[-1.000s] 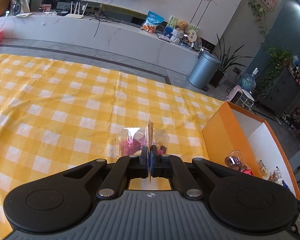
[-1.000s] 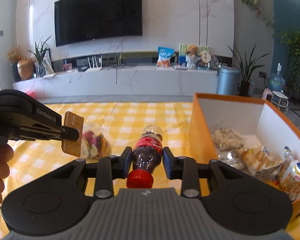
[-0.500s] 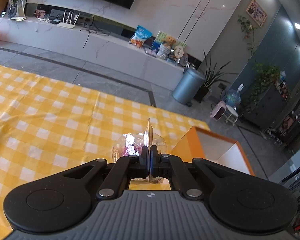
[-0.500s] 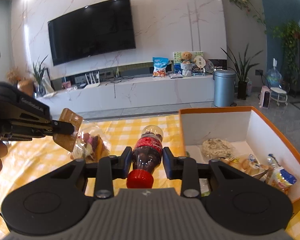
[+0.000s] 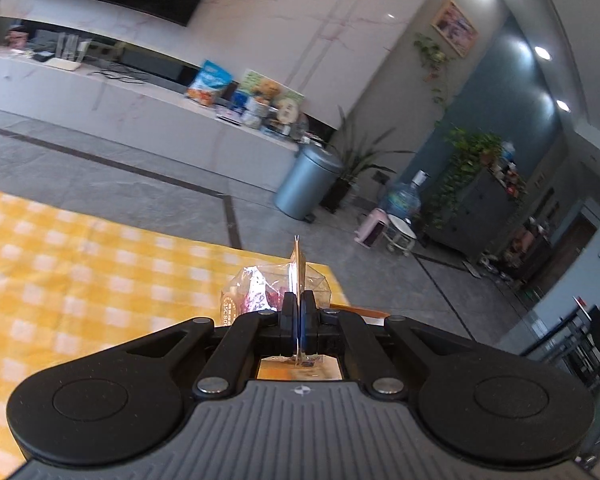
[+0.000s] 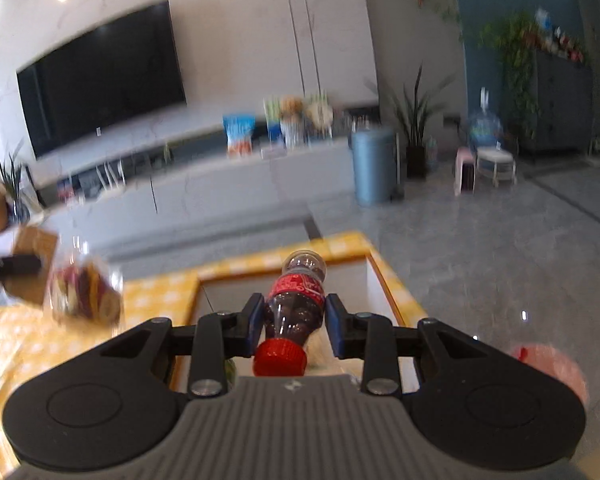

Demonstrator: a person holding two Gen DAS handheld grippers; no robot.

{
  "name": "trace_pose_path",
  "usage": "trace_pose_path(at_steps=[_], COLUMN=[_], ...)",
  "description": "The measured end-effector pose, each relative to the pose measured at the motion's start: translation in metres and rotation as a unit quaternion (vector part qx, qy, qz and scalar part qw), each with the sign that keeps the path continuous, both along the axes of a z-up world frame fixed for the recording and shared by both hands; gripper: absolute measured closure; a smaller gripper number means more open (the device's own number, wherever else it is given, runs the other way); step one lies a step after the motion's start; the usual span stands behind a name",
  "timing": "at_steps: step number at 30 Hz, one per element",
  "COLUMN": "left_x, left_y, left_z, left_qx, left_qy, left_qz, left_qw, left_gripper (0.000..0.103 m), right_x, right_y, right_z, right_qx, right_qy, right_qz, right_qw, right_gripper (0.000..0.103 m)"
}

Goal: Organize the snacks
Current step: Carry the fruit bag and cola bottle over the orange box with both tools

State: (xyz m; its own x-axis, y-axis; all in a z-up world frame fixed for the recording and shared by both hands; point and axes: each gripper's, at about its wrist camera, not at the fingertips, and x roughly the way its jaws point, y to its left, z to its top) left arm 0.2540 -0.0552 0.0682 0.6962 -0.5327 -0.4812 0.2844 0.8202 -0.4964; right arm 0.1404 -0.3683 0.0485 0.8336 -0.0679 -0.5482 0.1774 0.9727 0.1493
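A: Starting at the left, what is the left gripper doing?

B: Its jaws are pressed together on the thin cardboard header of a clear snack bag, seen edge-on between the fingers. The bag hangs in the air above the far edge of the yellow checked tablecloth. In the right wrist view the same bag shows at the far left, blurred, with purple and yellow pieces inside and a brown card at its top.

A: And further right?

B: The right gripper pinches a small cola bottle across its body, red cap toward the camera and base pointing away. The blue pads touch both sides of the bottle.

A: Where is the bottle compared with the box?

B: It is held over the orange box with white inner walls, which sits on the tablecloth near the table's corner. The box's contents are mostly hidden behind the gripper.

A: Anything behind?

B: A wall-mounted television, a long white cabinet with a blue snack bag on top, and a grey-blue bin to its right.
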Motion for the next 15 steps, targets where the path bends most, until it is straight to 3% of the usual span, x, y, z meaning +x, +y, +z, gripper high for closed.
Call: trace_pose_path(at_steps=[7, 11, 15], left_x=[0.015, 0.016, 0.020], left_y=[-0.037, -0.049, -0.057], left_z=[-0.006, -0.009, -0.014], left_qx=[-0.002, 0.002, 0.003], left_qy=[0.003, 0.003, 0.010], left_qz=[-0.035, -0.046, -0.062], left_qw=[0.9994, 0.9990, 0.9980], left_gripper=[0.102, 0.102, 0.102], right_x=[0.008, 0.034, 0.079], right_y=[0.004, -0.010, -0.011], right_z=[-0.042, -0.050, -0.065], right_qx=[0.014, 0.024, -0.064], right_qy=[0.062, 0.076, 0.115], right_qz=[0.083, 0.038, 0.005], right_qw=[0.995, 0.996, 0.991], right_gripper=[0.071, 0.071, 0.071])
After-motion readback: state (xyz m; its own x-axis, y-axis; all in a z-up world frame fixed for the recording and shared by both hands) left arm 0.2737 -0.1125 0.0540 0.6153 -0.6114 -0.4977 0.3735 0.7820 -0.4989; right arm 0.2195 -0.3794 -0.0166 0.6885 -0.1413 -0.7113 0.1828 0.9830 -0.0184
